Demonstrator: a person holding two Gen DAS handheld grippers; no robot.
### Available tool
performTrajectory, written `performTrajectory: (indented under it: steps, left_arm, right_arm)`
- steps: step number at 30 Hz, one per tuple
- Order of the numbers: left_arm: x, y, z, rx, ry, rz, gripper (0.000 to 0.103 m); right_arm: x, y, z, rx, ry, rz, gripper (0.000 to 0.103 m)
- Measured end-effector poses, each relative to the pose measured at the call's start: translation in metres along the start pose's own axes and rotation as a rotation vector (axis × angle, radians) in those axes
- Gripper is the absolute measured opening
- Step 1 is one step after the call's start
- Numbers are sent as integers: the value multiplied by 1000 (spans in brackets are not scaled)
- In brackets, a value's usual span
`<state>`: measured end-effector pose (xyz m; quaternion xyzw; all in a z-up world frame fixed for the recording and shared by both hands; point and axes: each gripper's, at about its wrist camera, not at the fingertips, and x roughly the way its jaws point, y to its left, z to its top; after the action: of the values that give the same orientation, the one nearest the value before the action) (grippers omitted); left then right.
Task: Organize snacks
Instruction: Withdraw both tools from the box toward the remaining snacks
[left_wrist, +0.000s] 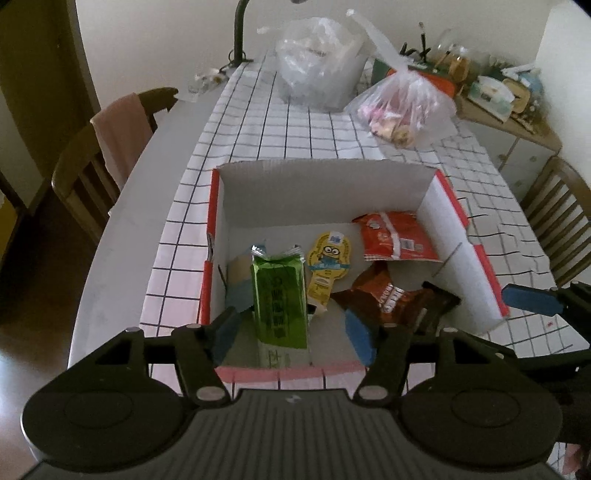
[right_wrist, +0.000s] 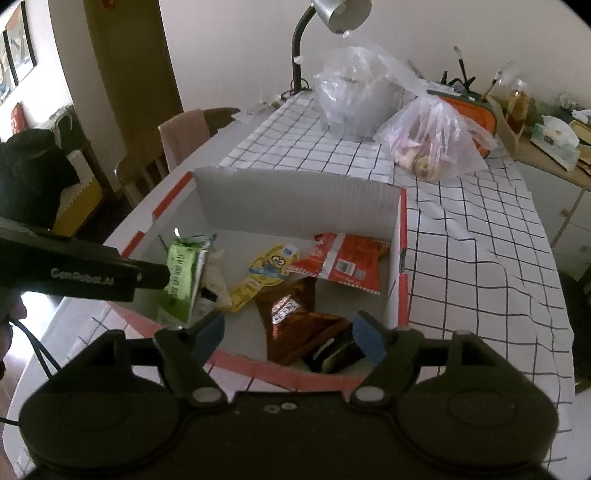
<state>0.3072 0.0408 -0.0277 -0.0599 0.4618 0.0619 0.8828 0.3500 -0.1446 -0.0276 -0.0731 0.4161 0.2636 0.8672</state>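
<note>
Left gripper (left_wrist: 291, 332) wide open around upright green packet (left_wrist: 279, 299) in box (left_wrist: 325, 192). Right gripper (right_wrist: 290, 338) open, empty, above brown packet (right_wrist: 295, 325).

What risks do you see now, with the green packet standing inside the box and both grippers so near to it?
1. The green packet stands on end between the open left gripper fingers, apparently ungripped; it may topple onto the yellow sachet.
2. The right gripper hangs over the box too, above the brown packet, so the two tools may bump.
</note>
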Motion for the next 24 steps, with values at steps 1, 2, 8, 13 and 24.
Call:
performTrajectory:
  steps: [1, 2, 8, 13, 24]
  left_arm:
    - [-5, 0, -2, 0, -7, -4, 65]
    - [-10, 0, -4, 1, -16, -8, 65]
    - [-41, 1, -20, 1, -67, -32, 67]
    - [-66, 5, -35, 0, -109, -47, 72]
    - [-98, 15, -81, -2, -166, -71, 79]
  right_arm:
    - [-5, 1, -2, 3, -10, -1, 82]
    - [-9, 2, -3, 6, -17, 0, 83]
    - [-37, 8, -8, 31, -69, 18, 87]
    - [-59, 20, -15, 28, -114, 36, 97]
    - [-92, 42, -44, 33, -143, 56, 103]
